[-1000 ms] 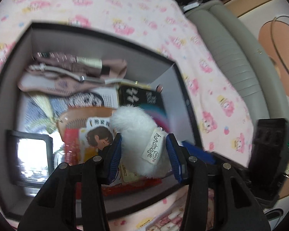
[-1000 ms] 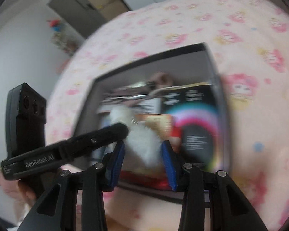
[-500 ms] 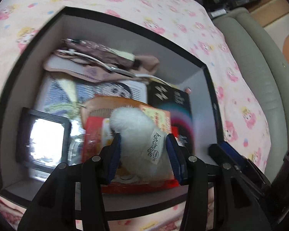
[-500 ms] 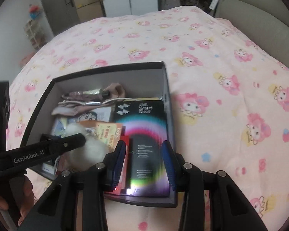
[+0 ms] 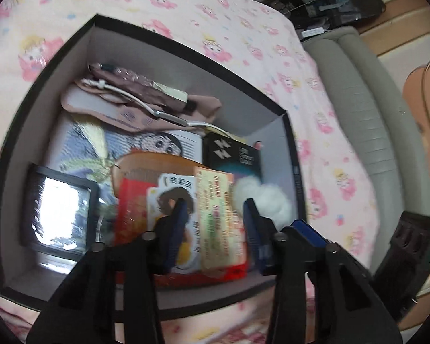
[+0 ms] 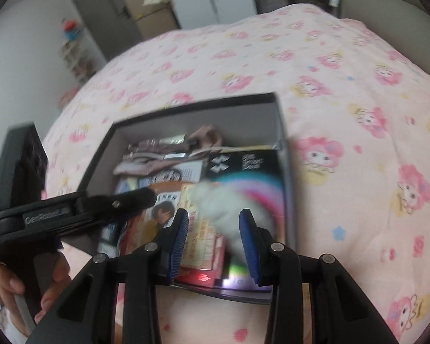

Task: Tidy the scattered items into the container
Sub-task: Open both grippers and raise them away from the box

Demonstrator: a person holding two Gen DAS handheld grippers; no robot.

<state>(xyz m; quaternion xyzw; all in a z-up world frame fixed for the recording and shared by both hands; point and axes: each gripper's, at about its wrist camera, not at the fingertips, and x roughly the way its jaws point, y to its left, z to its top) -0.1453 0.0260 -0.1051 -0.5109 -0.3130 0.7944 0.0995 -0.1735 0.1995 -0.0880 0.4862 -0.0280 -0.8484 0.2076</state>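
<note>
A black box with grey inner walls (image 5: 157, 57) (image 6: 200, 117) sits on the pink bedspread, full of items. A white fluffy pompom (image 5: 261, 197) (image 6: 223, 209) lies inside on the black rainbow-printed carton (image 5: 232, 154), just right of my left gripper's right finger. My left gripper (image 5: 215, 218) (image 6: 146, 197) hovers over the red snack packets (image 5: 215, 189); its jaws are closing with nothing between them. My right gripper (image 6: 215, 229) hangs open and empty over the box's near edge, with the pompom showing beyond its fingers. One of its blue fingertips (image 5: 306, 229) shows in the left wrist view.
The box also holds a pink pouch with a white cable (image 5: 146, 100), a comic booklet (image 5: 163, 143), a wooden comb (image 5: 154, 163) and a small framed mirror (image 5: 60, 212). A grey sofa (image 5: 358, 109) borders the bed. A hand (image 6: 14, 286) grips the left tool.
The pompom was between my left gripper's fingers; now it lies free in the box to their right, and the jaws have narrowed. The right gripper has tilted a little.
</note>
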